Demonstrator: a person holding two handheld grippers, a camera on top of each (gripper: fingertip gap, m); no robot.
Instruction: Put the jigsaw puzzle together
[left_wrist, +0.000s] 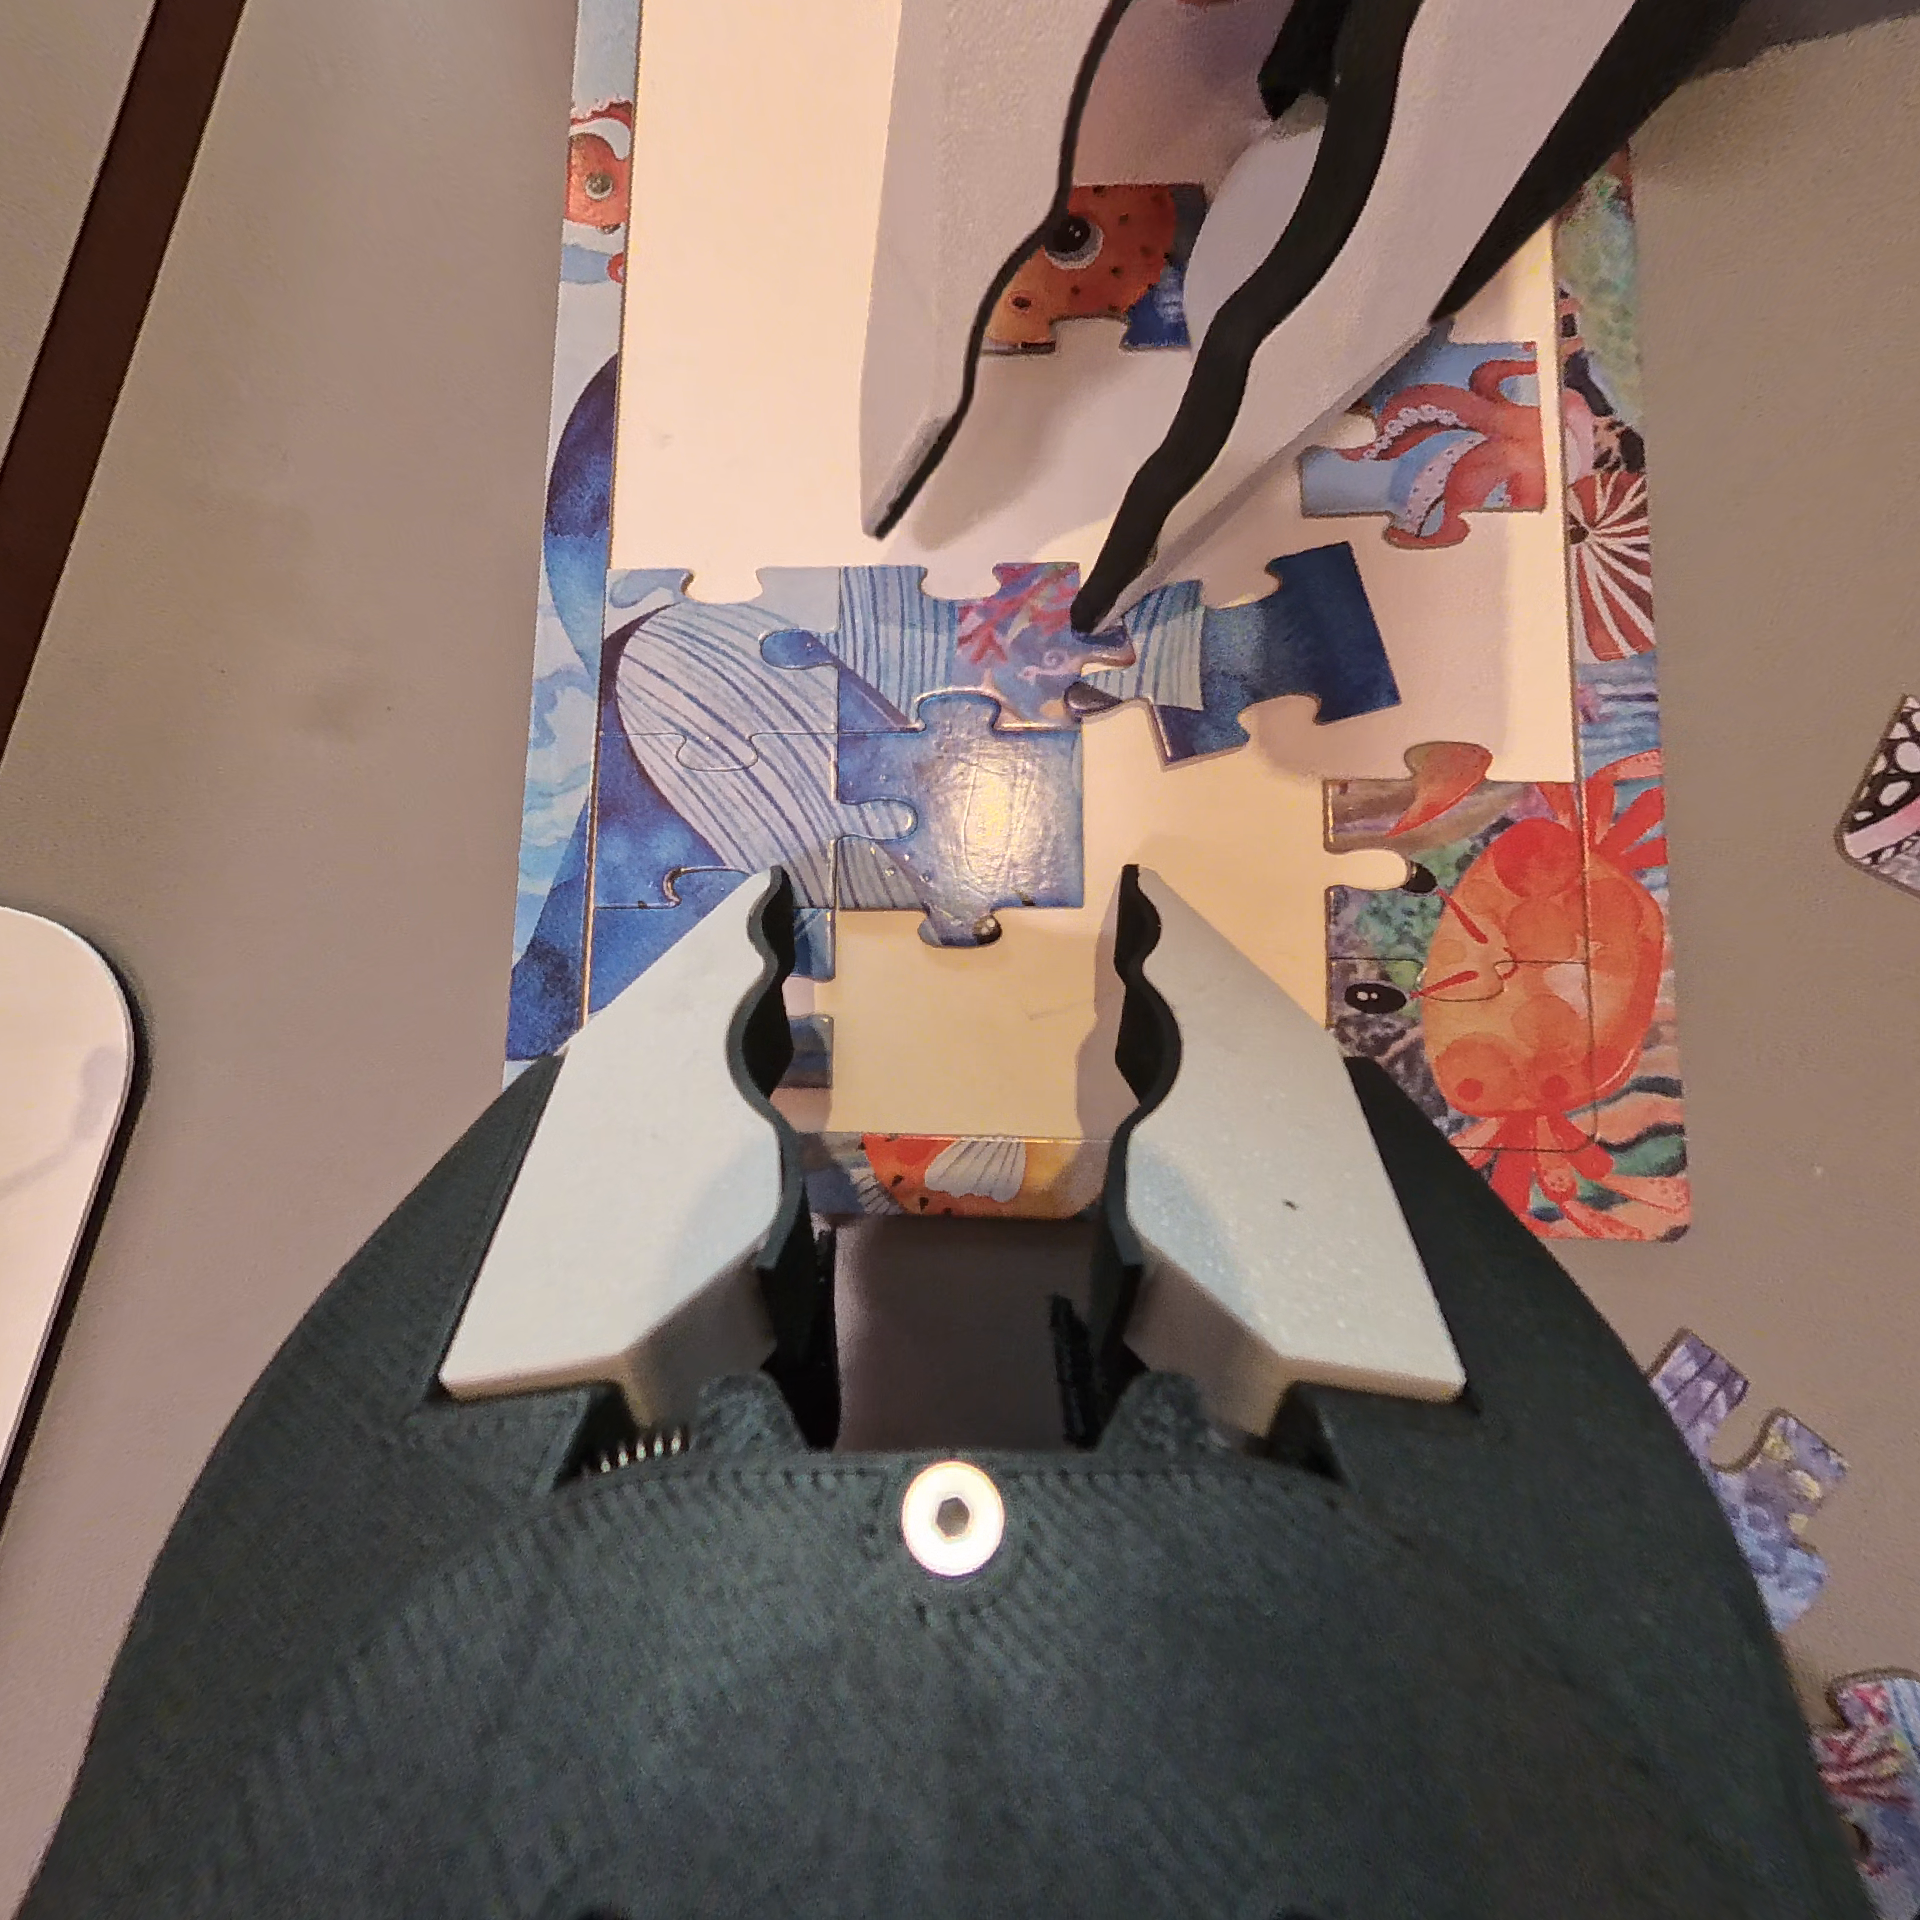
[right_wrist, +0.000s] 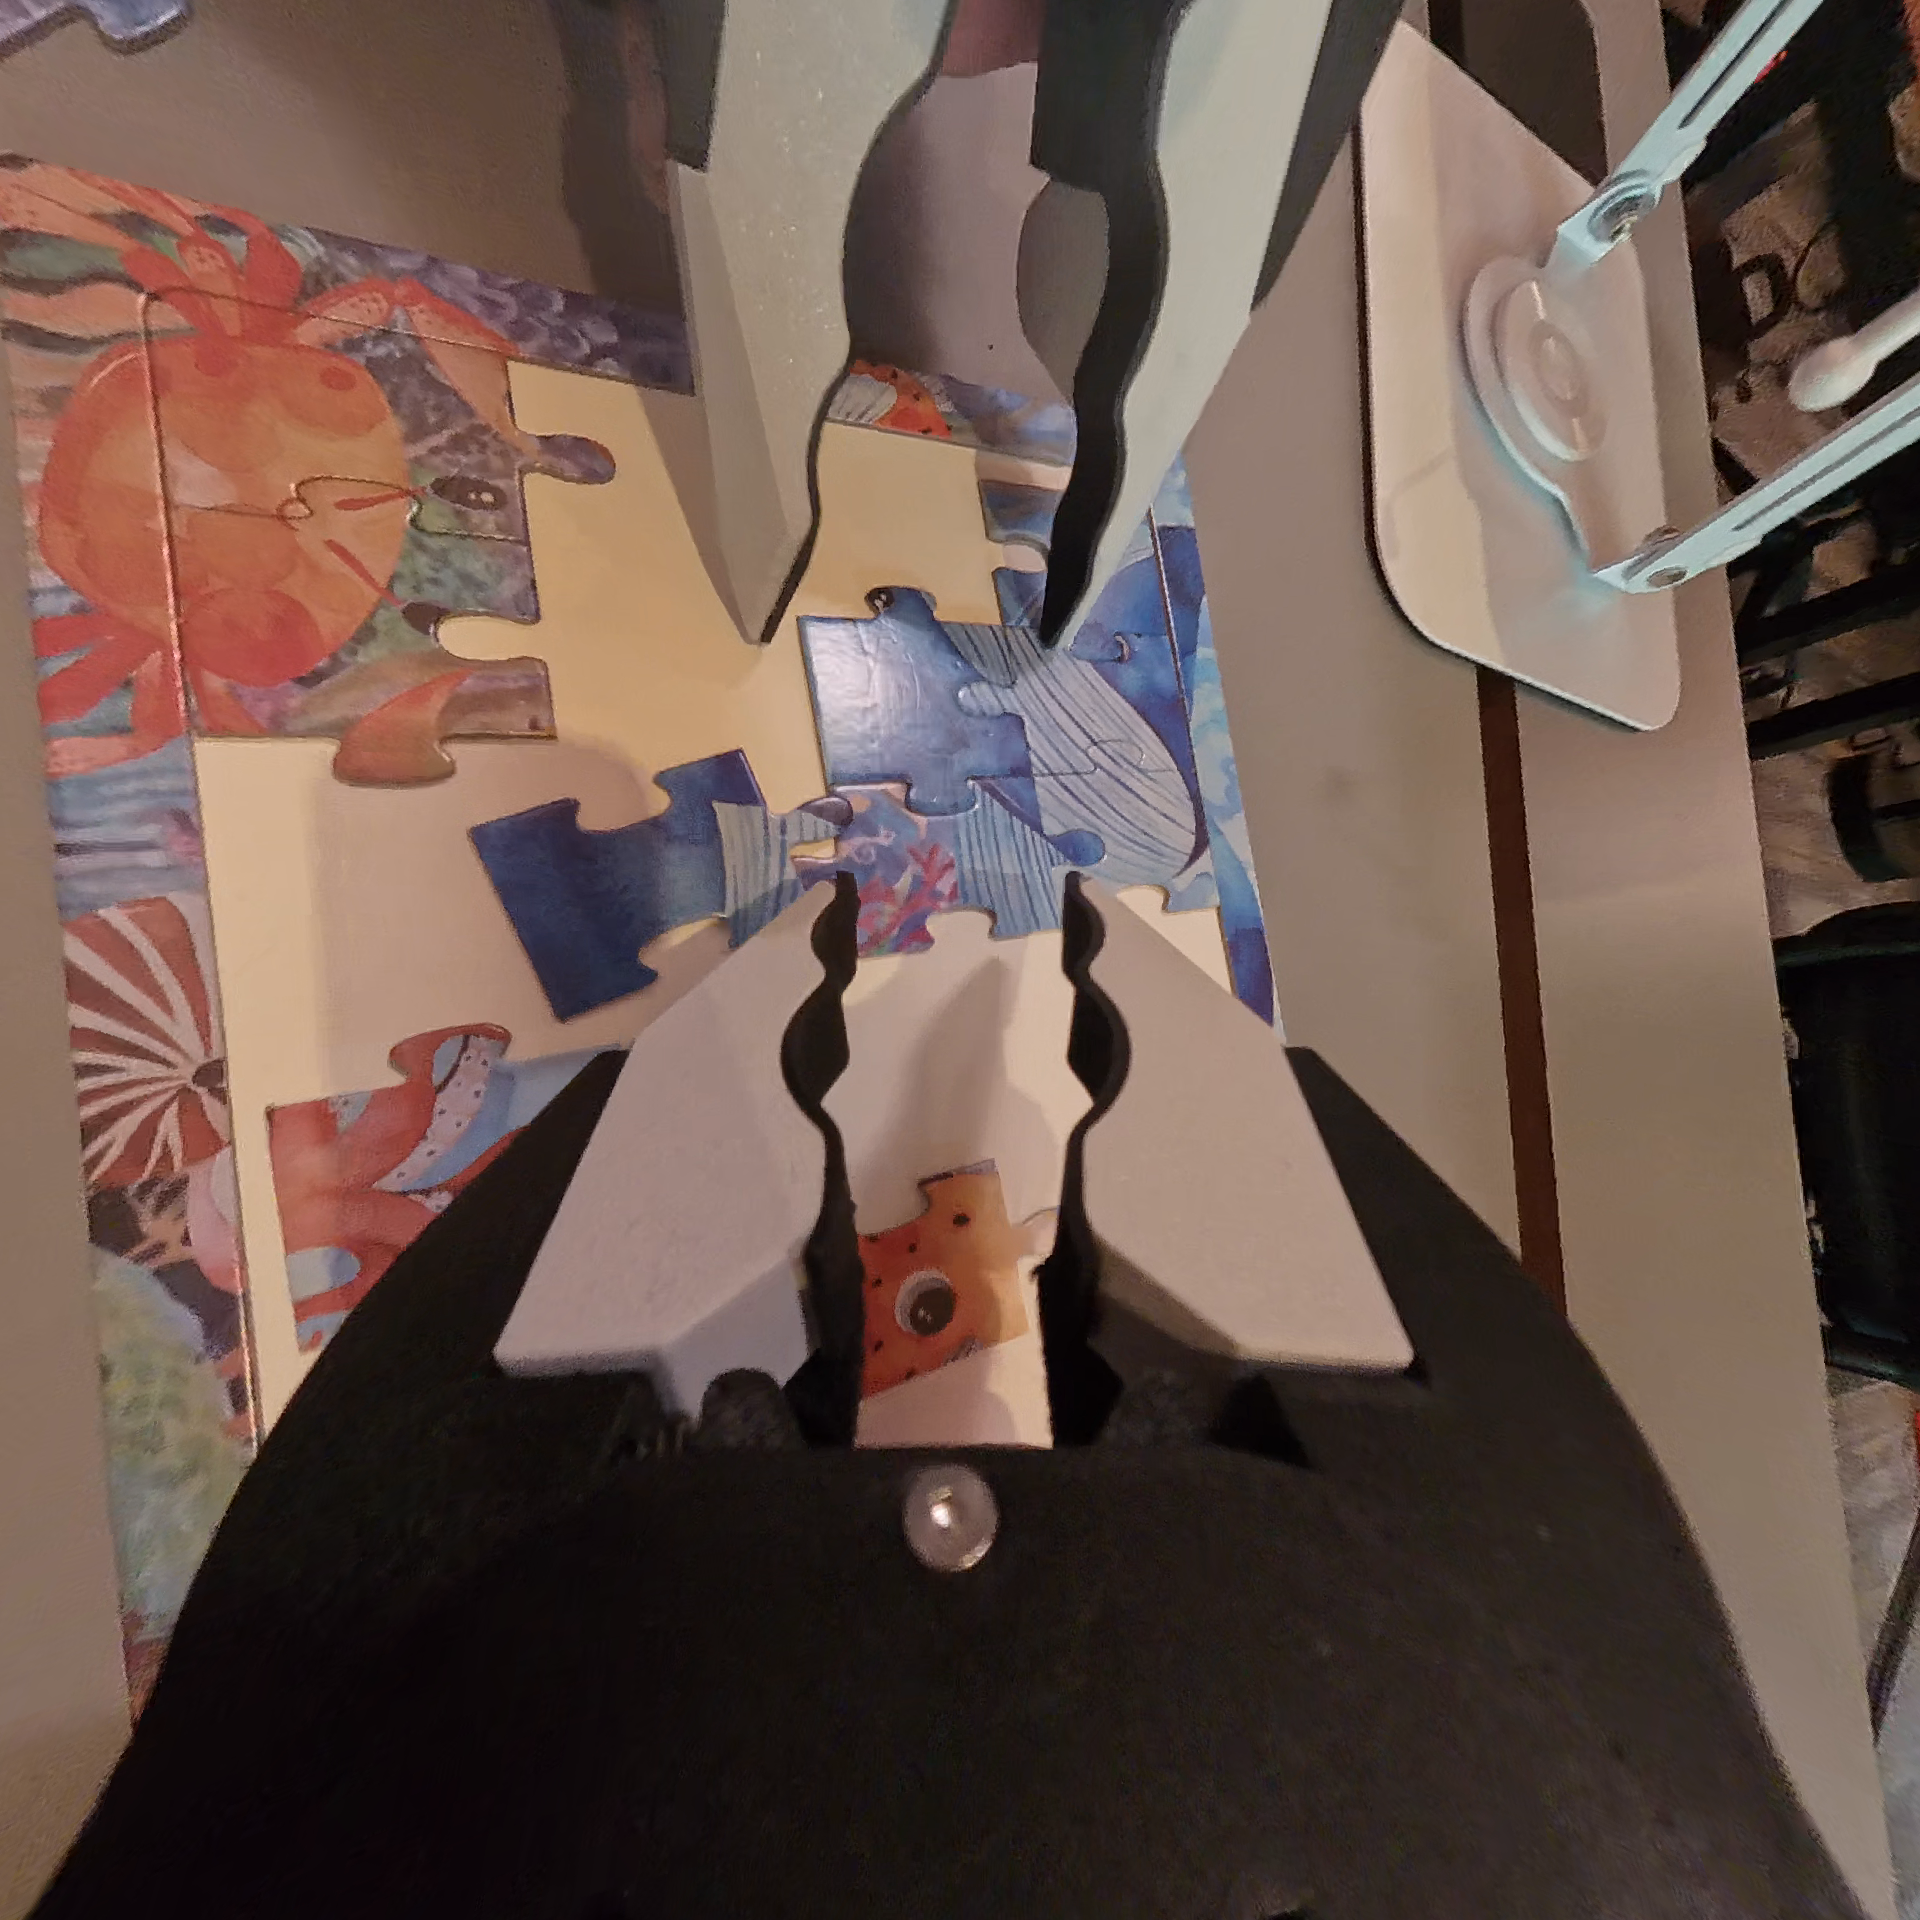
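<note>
A blue puzzle piece (left_wrist: 1262, 655) is nudged toward the whale block (left_wrist: 831, 748).

The piece is judged thin, light and stiff, best pushed at its edge. It lies tilted in the tray (left_wrist: 727, 312), touched by the right gripper (right_wrist: 956, 894) tip. Both grippers are held apart and empty; the left gripper (left_wrist: 951, 894) is near.

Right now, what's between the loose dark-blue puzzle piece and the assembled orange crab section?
Only bare cream tray floor; nothing between the dark-blue piece and the crab section. Both wrist views show it.
</note>
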